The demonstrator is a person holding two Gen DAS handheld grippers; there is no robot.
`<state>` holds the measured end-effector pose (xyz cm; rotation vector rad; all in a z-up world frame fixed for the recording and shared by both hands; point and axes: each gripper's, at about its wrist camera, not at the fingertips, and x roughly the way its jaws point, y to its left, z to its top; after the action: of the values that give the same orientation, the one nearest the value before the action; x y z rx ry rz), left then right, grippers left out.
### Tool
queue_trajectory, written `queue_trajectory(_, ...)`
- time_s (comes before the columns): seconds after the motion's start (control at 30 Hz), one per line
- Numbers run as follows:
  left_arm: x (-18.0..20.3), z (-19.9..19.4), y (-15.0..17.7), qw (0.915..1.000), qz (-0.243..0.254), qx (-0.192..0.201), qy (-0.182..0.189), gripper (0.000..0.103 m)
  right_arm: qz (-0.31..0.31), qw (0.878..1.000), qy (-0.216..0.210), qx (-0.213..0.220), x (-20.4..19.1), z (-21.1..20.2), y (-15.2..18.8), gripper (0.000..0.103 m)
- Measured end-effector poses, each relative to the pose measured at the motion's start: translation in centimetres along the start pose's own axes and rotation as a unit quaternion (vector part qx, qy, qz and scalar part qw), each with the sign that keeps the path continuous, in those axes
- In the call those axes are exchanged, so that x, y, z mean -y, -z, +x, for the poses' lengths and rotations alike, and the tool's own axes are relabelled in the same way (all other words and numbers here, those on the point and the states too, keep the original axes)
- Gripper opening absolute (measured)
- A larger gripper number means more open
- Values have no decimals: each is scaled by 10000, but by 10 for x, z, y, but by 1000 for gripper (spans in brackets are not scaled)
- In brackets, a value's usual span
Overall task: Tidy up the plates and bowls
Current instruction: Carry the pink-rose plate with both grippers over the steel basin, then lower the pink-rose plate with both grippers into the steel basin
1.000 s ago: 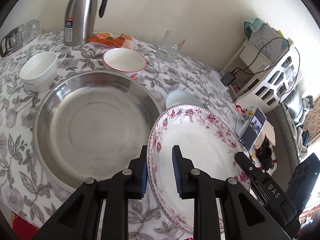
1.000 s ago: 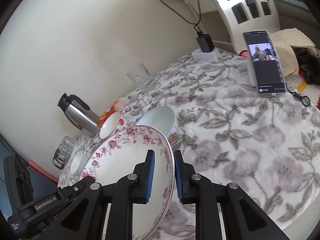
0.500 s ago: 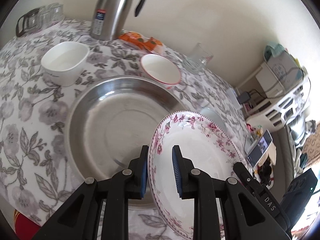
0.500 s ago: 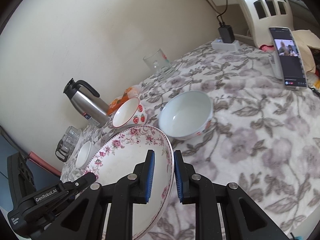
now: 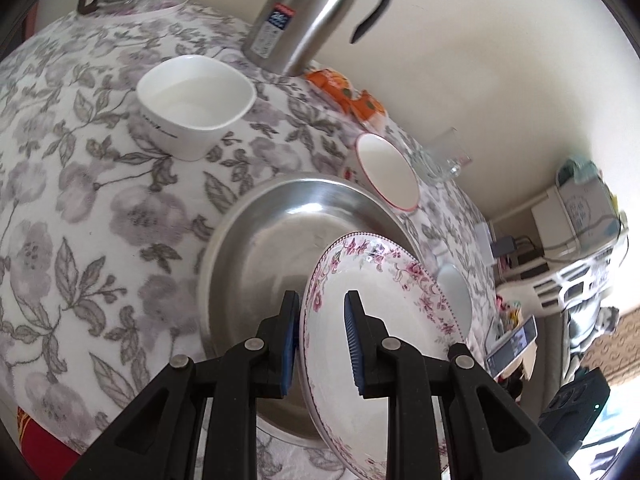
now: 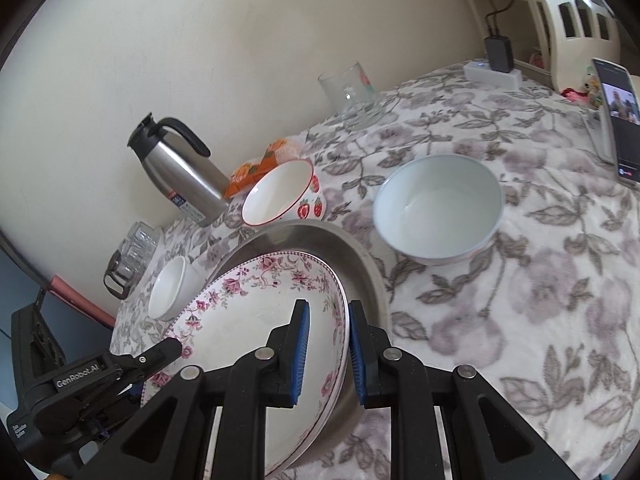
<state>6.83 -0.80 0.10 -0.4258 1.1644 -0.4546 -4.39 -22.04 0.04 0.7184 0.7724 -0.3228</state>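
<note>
Flowered plate [image 5: 372,320] held tilted over the steel pan [image 5: 272,248], its near-left and right rims gripped. Step in hand: carrying the plate to the pan, probably to set it inside. Next move calls for both sides lowering level together, then letting go.

Left claw [image 5: 322,336]: nearly closed, clamped on the plate's rim. Right claw [image 6: 326,354]: likewise pinching the opposite rim.

Around the pan on the table [image 6: 520,300]: strawberry bowl [image 6: 280,192], pale bowl [image 6: 438,208], square white bowl [image 5: 196,100].

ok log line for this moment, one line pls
left gripper: shut on floral plate | right gripper: shut on floral plate | plate over steel pan
</note>
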Motion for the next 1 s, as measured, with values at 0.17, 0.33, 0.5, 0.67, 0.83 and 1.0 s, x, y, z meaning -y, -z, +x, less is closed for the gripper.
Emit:
queue_trajectory(0.17,-8,4,-10,9999,-144,15,-40,24,-124,9998,41,-149,-6,17,-3,21)
queue_trajectory(0.33,-11,16,-13,9997,-191,-67,-117,24,-123,9996,98,-237,-3,31,-8,21)
queue_trajectory(0.5,-16,28,-19,9995,-255,-142,-126,24,-170,9992,121,-343,-2,44,-10,21)
queue_trajectory(0.67,-17,33,-23,9994,-217,-115,-262,24,-298,9986,172,-402,-6,55,-11,21)
queue_trajectory(0.83,-20,41,-24,9989,-266,-191,-350,24,-331,9982,199,-451,-6,61,-11,21)
queue_trajectory(1.0,-22,49,-21,9983,-275,-299,-426,24,-413,9974,297,-514,-4,65,-9,21)
